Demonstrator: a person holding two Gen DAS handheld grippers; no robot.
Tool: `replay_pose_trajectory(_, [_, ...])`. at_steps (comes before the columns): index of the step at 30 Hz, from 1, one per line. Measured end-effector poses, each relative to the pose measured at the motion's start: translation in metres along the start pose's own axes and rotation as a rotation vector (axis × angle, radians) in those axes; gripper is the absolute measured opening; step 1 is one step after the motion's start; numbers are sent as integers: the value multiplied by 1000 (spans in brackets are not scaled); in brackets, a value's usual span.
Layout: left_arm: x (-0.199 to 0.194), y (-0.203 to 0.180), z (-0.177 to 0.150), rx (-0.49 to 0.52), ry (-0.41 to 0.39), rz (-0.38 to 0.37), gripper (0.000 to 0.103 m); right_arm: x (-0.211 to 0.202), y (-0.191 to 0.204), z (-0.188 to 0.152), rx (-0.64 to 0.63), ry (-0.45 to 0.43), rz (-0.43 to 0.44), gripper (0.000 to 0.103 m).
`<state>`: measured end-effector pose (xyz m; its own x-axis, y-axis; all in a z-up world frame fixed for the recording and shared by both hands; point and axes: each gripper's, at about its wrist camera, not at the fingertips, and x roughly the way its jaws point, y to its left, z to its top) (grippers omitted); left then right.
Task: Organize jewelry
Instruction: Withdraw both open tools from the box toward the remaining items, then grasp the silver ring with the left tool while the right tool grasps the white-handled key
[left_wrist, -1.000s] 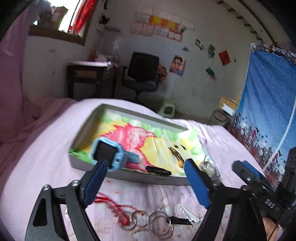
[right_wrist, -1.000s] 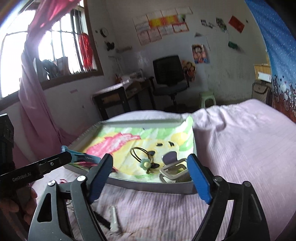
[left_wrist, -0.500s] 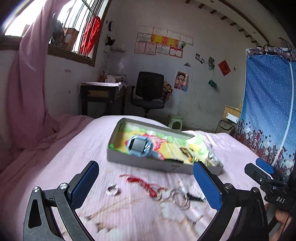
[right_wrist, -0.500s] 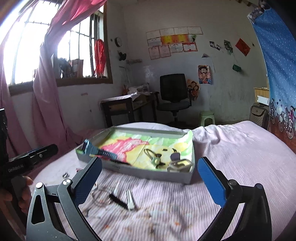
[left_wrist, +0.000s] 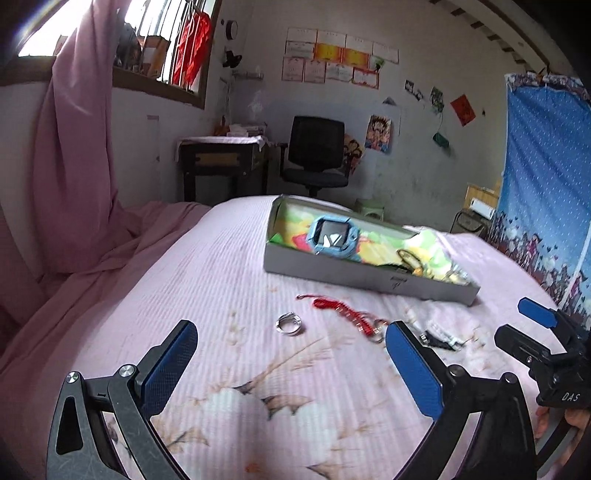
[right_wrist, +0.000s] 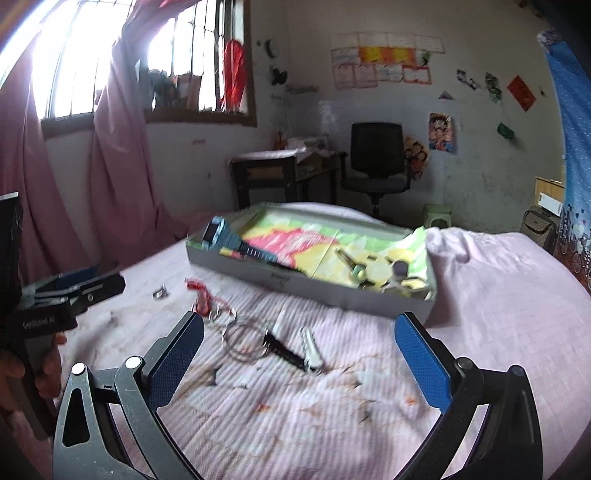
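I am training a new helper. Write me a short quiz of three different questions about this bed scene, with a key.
1. True or false: the blue watch lies inside the box.
2. Which lies on the bedsheet outside the box? A) silver ring B) blue watch C) green stool
3. Fill in: the left tool and right tool are both ____ and hold nothing.

Key: 1 true; 2 A; 3 open.

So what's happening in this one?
A person is sorting jewelry on a bed with two handheld grippers. The left gripper and right gripper are both open and empty. A blue watch already lies in the box; a ring, red cord and hoops lie loose on the sheet.
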<state>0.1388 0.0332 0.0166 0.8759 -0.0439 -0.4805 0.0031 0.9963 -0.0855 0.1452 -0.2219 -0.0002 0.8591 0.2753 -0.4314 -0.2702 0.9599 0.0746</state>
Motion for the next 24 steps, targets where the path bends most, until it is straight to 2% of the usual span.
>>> replay_pose_trajectory(4, [14, 9, -1, -34, 52, 4, 103, 8, 6, -4, -26, 45, -4, 102])
replay_pose_trajectory(14, [38, 14, -5, -38, 146, -6, 103, 34, 9, -10, -35, 169, -18, 101])
replay_pose_trajectory(17, [45, 15, -3, -35, 164, -10, 103, 38, 4, -10, 3, 186, -1, 93])
replay_pose_trajectory(19, [50, 17, -1, -37, 173, -1, 103, 43, -2, -10, 39, 203, 7, 82])
replay_pose_trajectory(21, [54, 18, 2, -41, 173, 0, 102, 50, -6, -11, 73, 217, 13, 78])
replay_pose_trajectory(24, [59, 18, 4, -46, 175, -12, 97, 57, -13, -13, 123, 235, 14, 68])
